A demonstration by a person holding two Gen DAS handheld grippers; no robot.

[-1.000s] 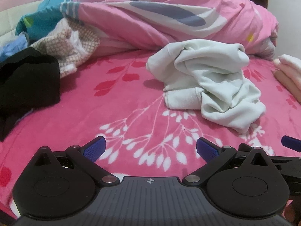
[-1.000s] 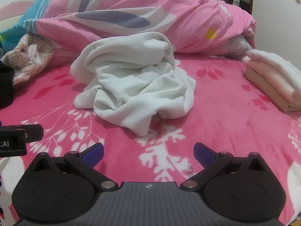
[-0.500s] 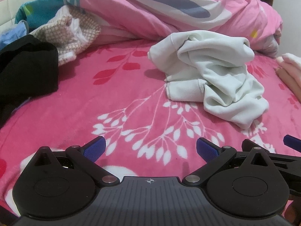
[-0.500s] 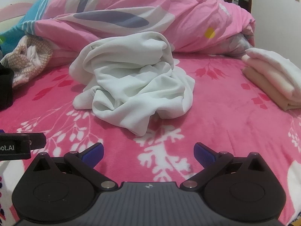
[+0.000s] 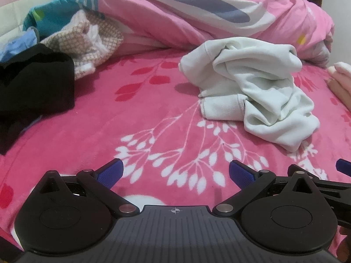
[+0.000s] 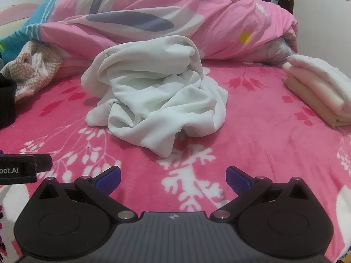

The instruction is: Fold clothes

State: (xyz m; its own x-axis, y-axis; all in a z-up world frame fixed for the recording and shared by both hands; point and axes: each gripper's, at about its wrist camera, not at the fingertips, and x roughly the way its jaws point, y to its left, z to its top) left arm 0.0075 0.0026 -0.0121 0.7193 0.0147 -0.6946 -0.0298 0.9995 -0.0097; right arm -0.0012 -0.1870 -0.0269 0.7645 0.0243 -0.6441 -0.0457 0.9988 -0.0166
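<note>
on the plush pink bed [image 6: 274, 144], printed with white leaf sprays, a crumpled white garment [image 6: 158, 100] lay in soft rumpled folds at twelve o'clock of the right tongs [image 6: 173, 178] and at one o'clock of the left tongs [image 5: 175, 172]. both tongs stood wide, blue ribbed pads holding nothing. a black knit [image 5: 33, 83] sat at ten o'clock, neat folded cream clothes [image 6: 318, 89] at two.
</note>
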